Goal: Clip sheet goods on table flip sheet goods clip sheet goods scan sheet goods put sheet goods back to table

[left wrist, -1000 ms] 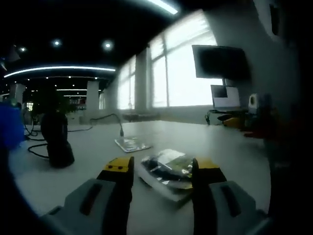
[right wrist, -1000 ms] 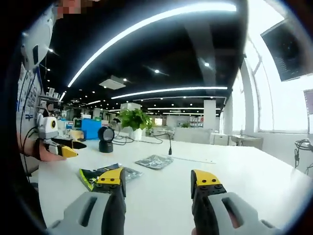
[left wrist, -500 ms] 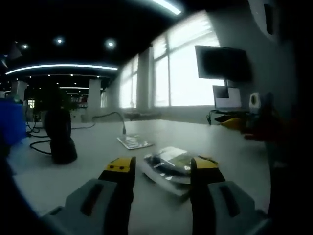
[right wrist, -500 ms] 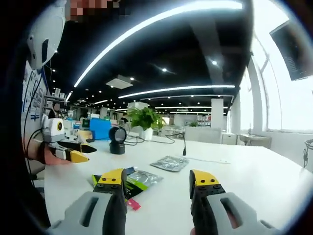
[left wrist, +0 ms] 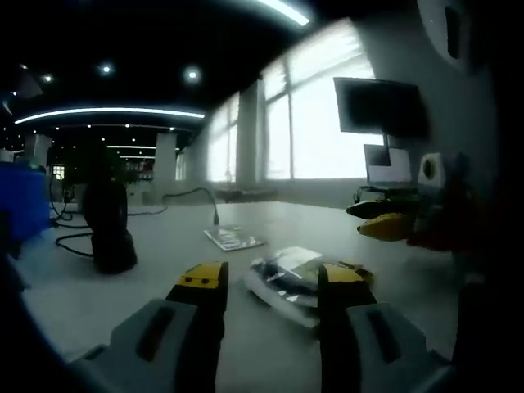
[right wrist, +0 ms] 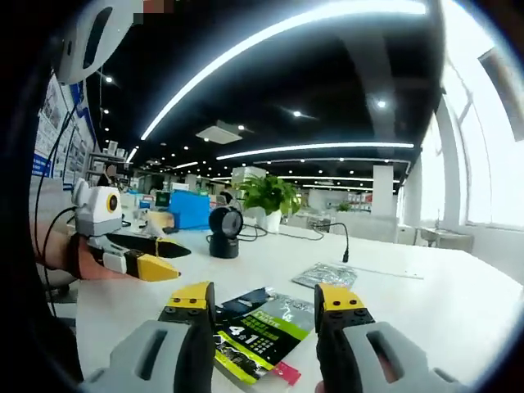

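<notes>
Both grippers are hovering over the white table (right wrist: 458, 303), and neither has grabbed anything. The green-and-black packet (right wrist: 260, 330) lies flat on the table right in front of the right gripper (right wrist: 263, 298), framed in the gap between its two yellow-tipped jaws, which stand apart with nothing in them. The packet's long axis runs roughly away from that gripper, angled a bit to one side, with its near corner closest to the jaws.

In the left gripper view, the packet (left wrist: 286, 275) sits just ahead of the left gripper (left wrist: 268, 278) too, leaning toward its right jaw. Those jaws are also spread and empty. The right gripper (left wrist: 385, 221) pokes in beyond the packet.

My guess is the right gripper is better lined up for the first clip, since the packet's near edge is dead centre between its jaws.

A second silvery packet (right wrist: 326, 274) lies farther back, and the black scanner (right wrist: 224, 232) stands beyond that. No containers anywhere that I can see.
</notes>
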A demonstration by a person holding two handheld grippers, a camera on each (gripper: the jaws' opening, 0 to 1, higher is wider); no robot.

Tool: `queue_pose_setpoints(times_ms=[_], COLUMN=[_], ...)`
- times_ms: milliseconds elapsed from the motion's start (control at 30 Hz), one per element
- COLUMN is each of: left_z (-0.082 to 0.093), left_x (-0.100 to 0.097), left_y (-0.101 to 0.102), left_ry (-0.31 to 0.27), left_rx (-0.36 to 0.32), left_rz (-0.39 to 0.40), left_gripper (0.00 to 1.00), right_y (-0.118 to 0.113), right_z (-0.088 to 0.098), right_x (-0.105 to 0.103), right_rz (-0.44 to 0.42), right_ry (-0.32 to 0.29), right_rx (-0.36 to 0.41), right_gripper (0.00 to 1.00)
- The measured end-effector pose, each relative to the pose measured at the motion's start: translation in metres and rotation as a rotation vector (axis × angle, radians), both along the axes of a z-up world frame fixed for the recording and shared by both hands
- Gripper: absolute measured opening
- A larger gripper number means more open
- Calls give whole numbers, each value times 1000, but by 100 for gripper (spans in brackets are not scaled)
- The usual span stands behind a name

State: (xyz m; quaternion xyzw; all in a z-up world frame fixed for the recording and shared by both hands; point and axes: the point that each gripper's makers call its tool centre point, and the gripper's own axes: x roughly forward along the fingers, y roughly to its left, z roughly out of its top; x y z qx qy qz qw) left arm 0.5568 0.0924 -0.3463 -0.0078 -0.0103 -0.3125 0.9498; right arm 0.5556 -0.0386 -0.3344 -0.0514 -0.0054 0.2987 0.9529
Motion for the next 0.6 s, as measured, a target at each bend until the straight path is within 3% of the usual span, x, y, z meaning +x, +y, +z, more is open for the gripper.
queue_pose_setpoints(times_ms=[67,133,267,367,400,600], left_z=[0,0,-1,1,2,5], left_x=[0,-2,-6,-7,-7,-7], left_y=[-1,-3,-9,-7,-6,-5], left_ry=[2,1,-13,-18,-19,-19], left_rx=[-10,-6,20,2,-7,-37], left_rz=[-5,-20,-41,-44,-44,-50], left_gripper=[35,35,35,35,35,35], right_y=[7,17,37,47,52,64], right_z=[-6,-18,-33,-35,-39,-41], right_x=[2,0,-3,-2,-2,0], right_rz=[3,25,71,83,93,100], right_ry=[15,39,30,35,82,58], right_rx=[0,-52,-138,-137,-105,-161], right_gripper=[43,43,44,44,44,43])
